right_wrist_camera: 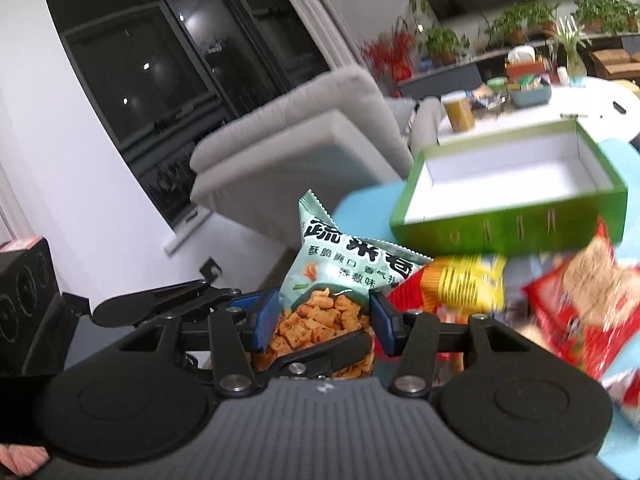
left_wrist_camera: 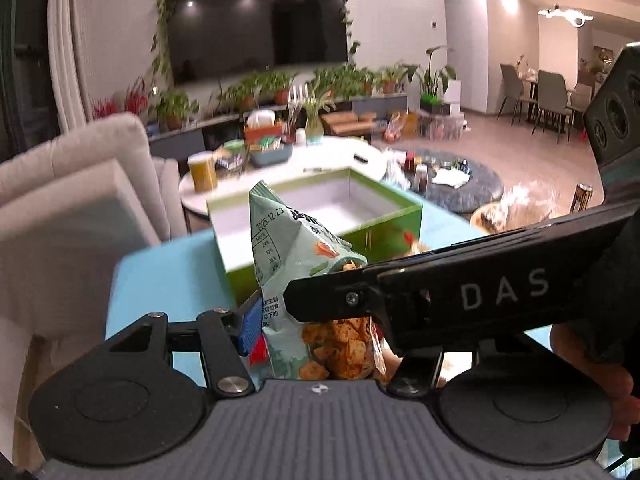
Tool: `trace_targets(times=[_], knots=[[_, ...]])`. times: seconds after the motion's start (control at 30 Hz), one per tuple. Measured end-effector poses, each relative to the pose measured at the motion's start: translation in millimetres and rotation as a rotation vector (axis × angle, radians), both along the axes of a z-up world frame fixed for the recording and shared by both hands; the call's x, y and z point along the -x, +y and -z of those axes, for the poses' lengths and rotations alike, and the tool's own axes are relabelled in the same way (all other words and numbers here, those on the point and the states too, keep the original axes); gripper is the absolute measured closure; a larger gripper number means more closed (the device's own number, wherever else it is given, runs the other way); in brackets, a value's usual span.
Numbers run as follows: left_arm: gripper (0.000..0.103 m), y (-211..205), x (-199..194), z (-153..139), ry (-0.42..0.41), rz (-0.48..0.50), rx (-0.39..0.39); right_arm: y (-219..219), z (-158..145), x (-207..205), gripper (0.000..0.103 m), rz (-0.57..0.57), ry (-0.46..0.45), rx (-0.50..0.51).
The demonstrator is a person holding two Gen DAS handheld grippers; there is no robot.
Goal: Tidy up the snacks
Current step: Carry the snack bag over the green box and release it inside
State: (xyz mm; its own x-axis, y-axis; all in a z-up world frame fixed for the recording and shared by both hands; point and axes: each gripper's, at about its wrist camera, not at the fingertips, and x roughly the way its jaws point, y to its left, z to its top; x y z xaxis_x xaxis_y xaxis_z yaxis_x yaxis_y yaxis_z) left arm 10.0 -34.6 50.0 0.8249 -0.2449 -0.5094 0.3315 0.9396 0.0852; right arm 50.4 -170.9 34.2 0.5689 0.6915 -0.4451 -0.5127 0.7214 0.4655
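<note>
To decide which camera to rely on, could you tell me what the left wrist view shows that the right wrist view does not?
Only the left wrist view shows the whole wall television and the dining chairs. Only the right wrist view shows the dark window and, plainly, the red snack packet and yellow snack packet beside the box. Both show the mint snack bag close to the lens, in front of the open, empty green box on the blue surface, with the pale sofa behind.

Left tool [left_wrist_camera: 316, 320] clamped, right tool [right_wrist_camera: 322, 320] clamped
</note>
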Motion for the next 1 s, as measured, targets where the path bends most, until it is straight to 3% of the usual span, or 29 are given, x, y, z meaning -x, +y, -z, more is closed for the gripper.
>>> trace_targets(times=[0.23, 0.57, 1.0], knots=[[0.048, -13.6, -24.7, -16.0, -0.052, 0.011, -0.01, -5.7, -14.5, -22.2, 0.006, 0.028, -0.068, -0.018], [0.048, -23.8, -105.4, -19.9, -0.051, -0.003, -0.022, -9.7, -13.8, -87.3, 0.006, 0.068, -0.08, -0.018], [0.048, -18.2, -198.9, 15.6, 0.031, -0.024, -0.011, -6.4, 15.4, -167.1, 0.006, 0.097, 0.005, -0.011]])
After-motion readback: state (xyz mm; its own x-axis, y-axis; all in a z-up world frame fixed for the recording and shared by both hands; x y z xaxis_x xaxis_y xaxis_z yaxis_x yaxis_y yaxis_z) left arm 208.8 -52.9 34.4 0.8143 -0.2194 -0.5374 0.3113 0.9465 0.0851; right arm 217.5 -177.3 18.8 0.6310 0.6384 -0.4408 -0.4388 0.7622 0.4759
